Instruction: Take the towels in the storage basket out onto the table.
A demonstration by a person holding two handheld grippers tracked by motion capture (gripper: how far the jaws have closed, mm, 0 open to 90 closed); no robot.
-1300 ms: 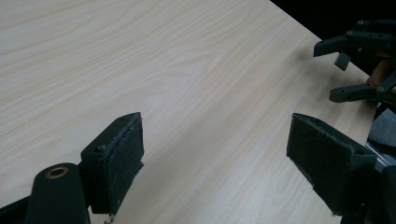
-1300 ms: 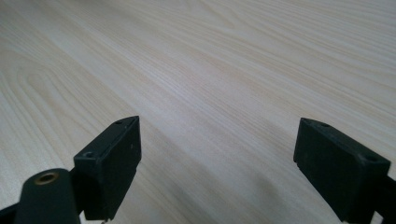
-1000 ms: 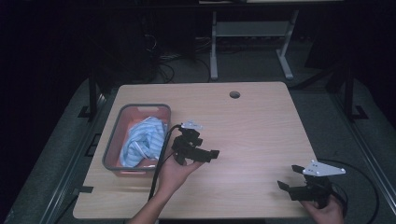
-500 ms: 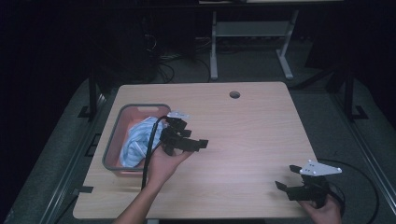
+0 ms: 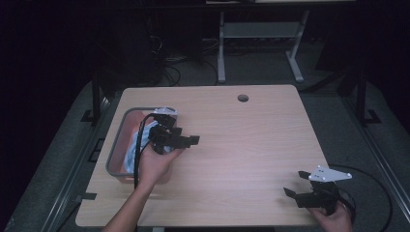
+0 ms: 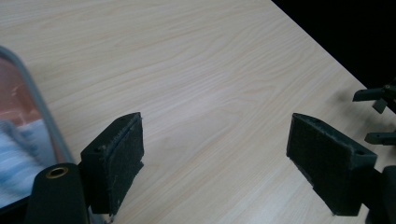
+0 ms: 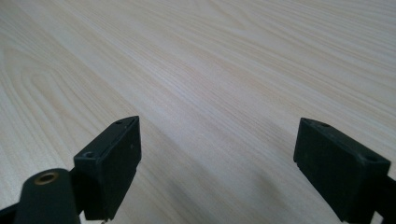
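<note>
From above, I held my left tongs (image 5: 186, 140) over the tabletop (image 5: 251, 140), at the inner edge of a grey-rimmed tray (image 5: 116, 145) with pale blue cloth (image 5: 130, 154) inside. My right tongs (image 5: 297, 186) sat low at the near right corner.

Along the left tongs (image 6: 215, 163), the jaws stood wide and empty; the tray rim (image 6: 44, 112) lay beside one jaw.

Along the right tongs (image 7: 215, 163), jaws wide, bare wood beneath.

I judged I was reaching for the cloth; next, dip into the tray.

My left gripper (image 5: 186, 140): black jaws, brass-ringed screw hole, black cable trailing toward 6 o'clock. My right gripper (image 5: 297, 186): matching black, grey three-cornered plate on top.
</note>
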